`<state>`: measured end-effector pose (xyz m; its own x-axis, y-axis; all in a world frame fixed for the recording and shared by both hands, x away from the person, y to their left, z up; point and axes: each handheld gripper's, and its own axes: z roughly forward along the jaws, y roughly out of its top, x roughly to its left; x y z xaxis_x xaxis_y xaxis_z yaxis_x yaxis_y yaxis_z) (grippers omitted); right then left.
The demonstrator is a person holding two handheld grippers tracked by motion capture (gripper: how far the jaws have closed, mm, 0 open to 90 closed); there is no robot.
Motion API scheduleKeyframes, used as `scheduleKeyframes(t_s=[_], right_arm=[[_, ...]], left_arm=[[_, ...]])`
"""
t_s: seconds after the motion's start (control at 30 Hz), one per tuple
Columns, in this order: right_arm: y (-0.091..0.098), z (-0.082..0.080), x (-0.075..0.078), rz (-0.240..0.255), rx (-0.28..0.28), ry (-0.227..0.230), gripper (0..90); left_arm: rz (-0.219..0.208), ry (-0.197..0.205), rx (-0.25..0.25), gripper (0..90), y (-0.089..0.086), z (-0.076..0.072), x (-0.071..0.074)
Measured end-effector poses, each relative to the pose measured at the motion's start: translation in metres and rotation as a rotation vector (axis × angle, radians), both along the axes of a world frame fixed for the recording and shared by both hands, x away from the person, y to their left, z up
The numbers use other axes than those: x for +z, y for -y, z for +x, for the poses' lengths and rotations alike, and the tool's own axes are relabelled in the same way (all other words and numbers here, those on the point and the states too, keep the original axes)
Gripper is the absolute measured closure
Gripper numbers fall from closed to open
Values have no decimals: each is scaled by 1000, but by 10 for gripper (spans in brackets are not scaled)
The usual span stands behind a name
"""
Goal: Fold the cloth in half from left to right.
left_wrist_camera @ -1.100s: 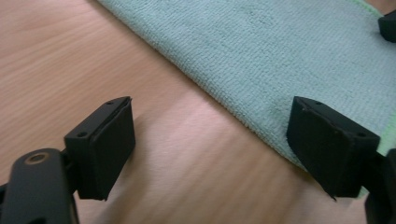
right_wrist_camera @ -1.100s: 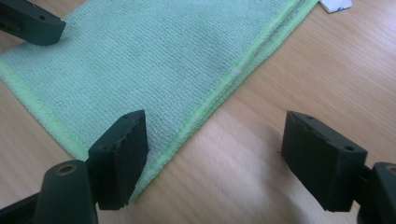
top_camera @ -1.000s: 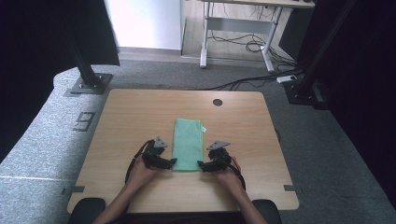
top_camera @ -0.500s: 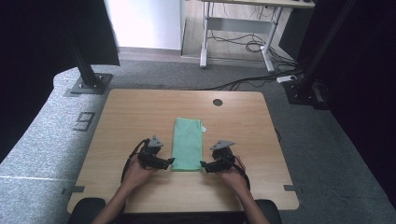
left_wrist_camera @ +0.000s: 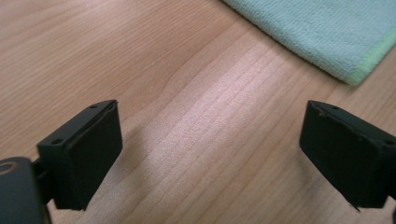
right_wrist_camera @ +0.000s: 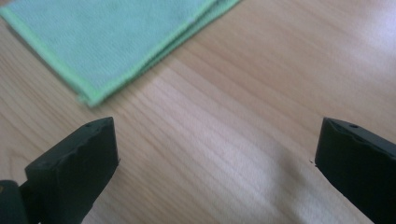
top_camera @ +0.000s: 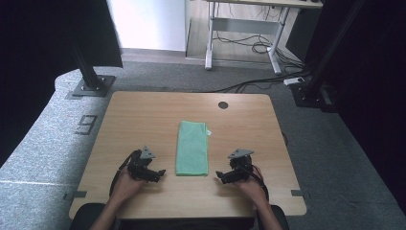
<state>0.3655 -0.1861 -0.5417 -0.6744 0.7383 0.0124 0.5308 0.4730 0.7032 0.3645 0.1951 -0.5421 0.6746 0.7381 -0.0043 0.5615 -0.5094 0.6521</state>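
The cloth (top_camera: pixel 192 148) is soft green terry, matt and nubbly, with a brighter stitched hem. The table (top_camera: pixel 143 120) is pale wood grain, smooth with a faint sheen. The jaw pads look matt black plastic.

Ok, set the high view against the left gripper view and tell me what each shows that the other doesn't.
High view alone: the whole folded green cloth with its white tag, both hands, the right gripper, the round table hole and the grey floor.

Left gripper view alone: the left gripper close up, its black fingers wide apart over bare wood, and the cloth's lime edging.

Both: the wooden table, a near corner of the cloth, and the left gripper clear of it.
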Motion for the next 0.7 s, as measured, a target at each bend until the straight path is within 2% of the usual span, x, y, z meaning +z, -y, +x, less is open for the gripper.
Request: scheduleKeyframes(t_s=[0.07, 0.3, 0.47, 0.6, 0.7], right_arm=[[2, 0, -3, 0, -6, -7, 0], [6, 4, -11, 23, -16, -26, 0], [6, 4, -13, 23, -20, -10, 0], [4, 3, -14, 0, -14, 11, 0], [4, 2, -15, 6, -19, 17, 0]], left_arm=[[-2, -10, 4, 48, 0, 1, -3], [-4, 3, 1, 5, 2, 2, -6], [-9, 6, -1, 0, 2, 2, -7], [-9, 5, -1, 0, 2, 3, -7], [-6, 5, -4, 0, 2, 3, -7]])
